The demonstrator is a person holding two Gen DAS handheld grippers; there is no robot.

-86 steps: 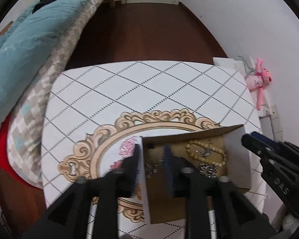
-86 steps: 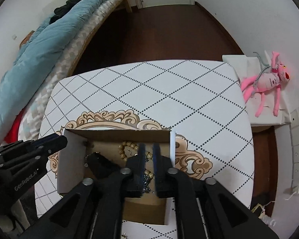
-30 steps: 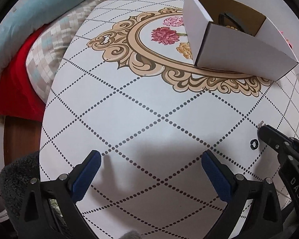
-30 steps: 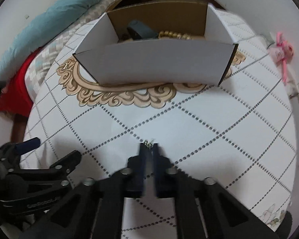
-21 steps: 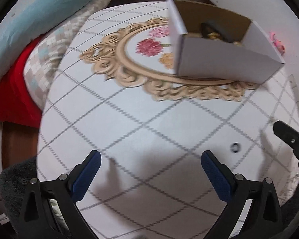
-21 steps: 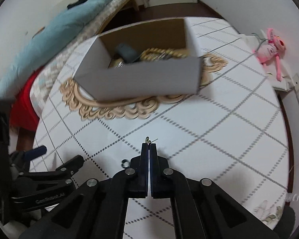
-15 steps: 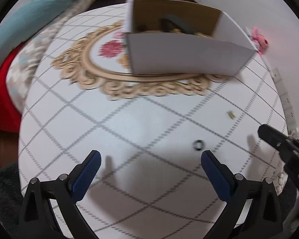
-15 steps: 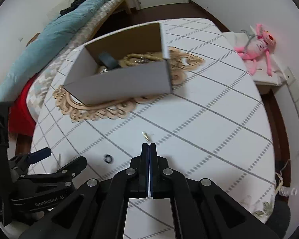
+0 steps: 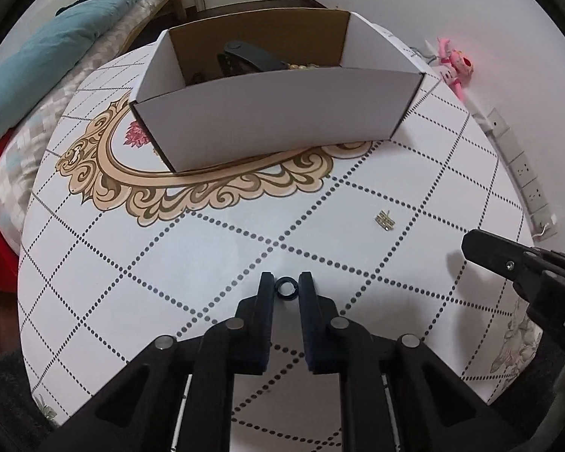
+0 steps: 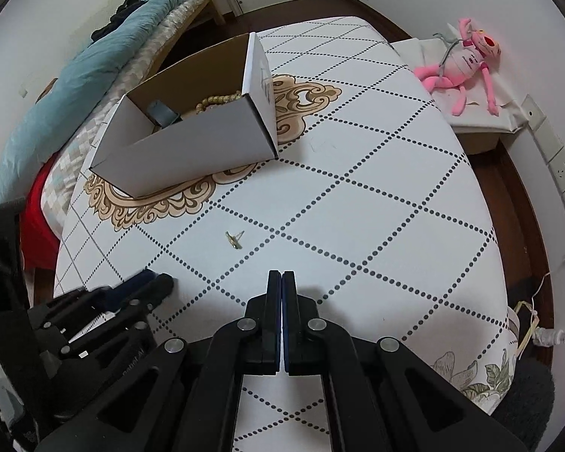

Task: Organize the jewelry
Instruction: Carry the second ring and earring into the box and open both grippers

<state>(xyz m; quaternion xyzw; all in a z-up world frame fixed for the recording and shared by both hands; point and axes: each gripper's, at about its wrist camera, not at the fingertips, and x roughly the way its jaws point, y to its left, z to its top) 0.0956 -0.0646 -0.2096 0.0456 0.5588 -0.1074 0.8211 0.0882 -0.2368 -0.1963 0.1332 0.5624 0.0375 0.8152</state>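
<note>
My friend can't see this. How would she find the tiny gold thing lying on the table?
Start at the white cardboard box on the patterned table. Come toward the camera onto the dotted diamond lines, right of the middle, and there lies the small gold earring by itself. It is flat and golden, unlike the dark round ring between the left tongs.

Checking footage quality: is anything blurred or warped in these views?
Right wrist view: the left claw is motion-smeared; the small gold earring stays sharp. Left wrist view: crisp, though fisheye bows the white cardboard box and patterned table edge.
</note>
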